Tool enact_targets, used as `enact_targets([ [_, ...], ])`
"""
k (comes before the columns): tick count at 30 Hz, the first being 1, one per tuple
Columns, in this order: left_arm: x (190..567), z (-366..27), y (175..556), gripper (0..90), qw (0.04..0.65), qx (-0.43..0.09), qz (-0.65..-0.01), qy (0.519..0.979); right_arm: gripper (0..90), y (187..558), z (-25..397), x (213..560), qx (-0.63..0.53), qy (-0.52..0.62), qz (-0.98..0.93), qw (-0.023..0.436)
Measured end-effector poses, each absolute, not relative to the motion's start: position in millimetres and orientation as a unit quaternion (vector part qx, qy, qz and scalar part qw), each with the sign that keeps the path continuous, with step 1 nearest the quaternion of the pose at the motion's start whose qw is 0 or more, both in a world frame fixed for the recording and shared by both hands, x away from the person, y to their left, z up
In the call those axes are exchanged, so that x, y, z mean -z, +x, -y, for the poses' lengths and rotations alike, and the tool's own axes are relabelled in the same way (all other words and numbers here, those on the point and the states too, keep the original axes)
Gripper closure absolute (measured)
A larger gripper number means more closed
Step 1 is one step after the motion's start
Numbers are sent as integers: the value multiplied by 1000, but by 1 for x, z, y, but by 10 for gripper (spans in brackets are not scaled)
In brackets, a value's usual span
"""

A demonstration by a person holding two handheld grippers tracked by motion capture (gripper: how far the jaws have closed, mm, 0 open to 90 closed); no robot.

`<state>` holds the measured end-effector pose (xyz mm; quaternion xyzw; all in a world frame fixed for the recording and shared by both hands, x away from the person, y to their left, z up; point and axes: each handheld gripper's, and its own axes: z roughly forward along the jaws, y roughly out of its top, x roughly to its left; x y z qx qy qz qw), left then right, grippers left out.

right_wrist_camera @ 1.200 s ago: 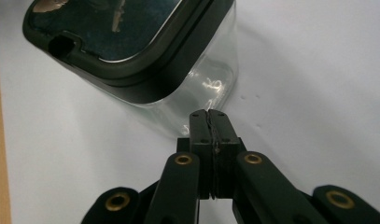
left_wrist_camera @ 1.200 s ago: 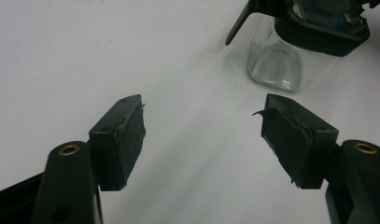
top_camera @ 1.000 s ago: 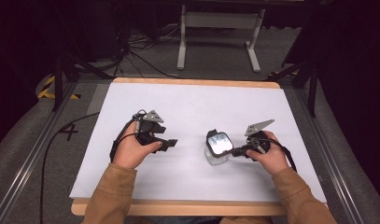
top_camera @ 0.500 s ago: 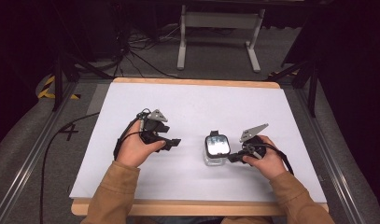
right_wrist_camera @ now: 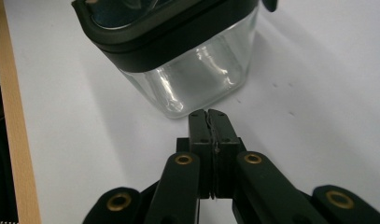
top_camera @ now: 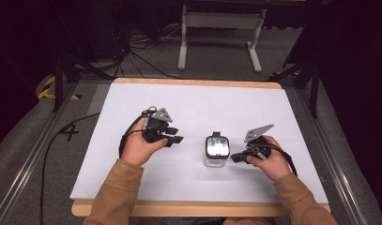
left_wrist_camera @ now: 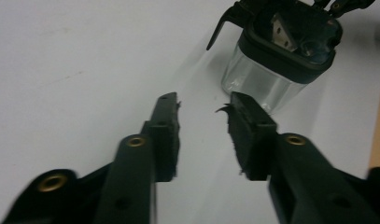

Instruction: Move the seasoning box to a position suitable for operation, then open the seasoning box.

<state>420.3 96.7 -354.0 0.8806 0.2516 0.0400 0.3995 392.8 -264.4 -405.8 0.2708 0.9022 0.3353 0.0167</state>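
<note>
The glass jar (top_camera: 216, 151) is sitting mid-table on the white sheet (top_camera: 198, 112), black lid (top_camera: 217, 145) on top, and the right gripper (top_camera: 236, 157) is now resting just beside its near wall with jaws pressed together on nothing; a second ago it was sitting farther right, so it is closing in; the left gripper (top_camera: 175, 138) is hovering well apart, jaws spread, looking ready to steady the jar.

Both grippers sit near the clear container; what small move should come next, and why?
Probably open the right gripper: its jaws are pressed together just short of the clear container, holding nothing, so it cannot grasp. The left gripper is open, aimed at the container from farther off.
</note>
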Motion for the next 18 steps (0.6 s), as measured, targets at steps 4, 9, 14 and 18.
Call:
enact_targets([
  [4, 348, -88, 422, 795, 408, -37, -255, 876, 900, 388, 278, 398, -347, 285, -893, 29],
  [9, 343, -69, 428, 792, 418, -46, -249, 872, 900, 383, 291, 391, -362, 298, -883, 44],
  [14, 338, -52, 434, 852, 439, -31, -211, 873, 900, 375, 298, 390, -367, 308, -877, 47],
  [18, 335, -36, 441, 863, 451, -24, -194, 871, 900, 371, 300, 391, -366, 313, -875, 49],
])
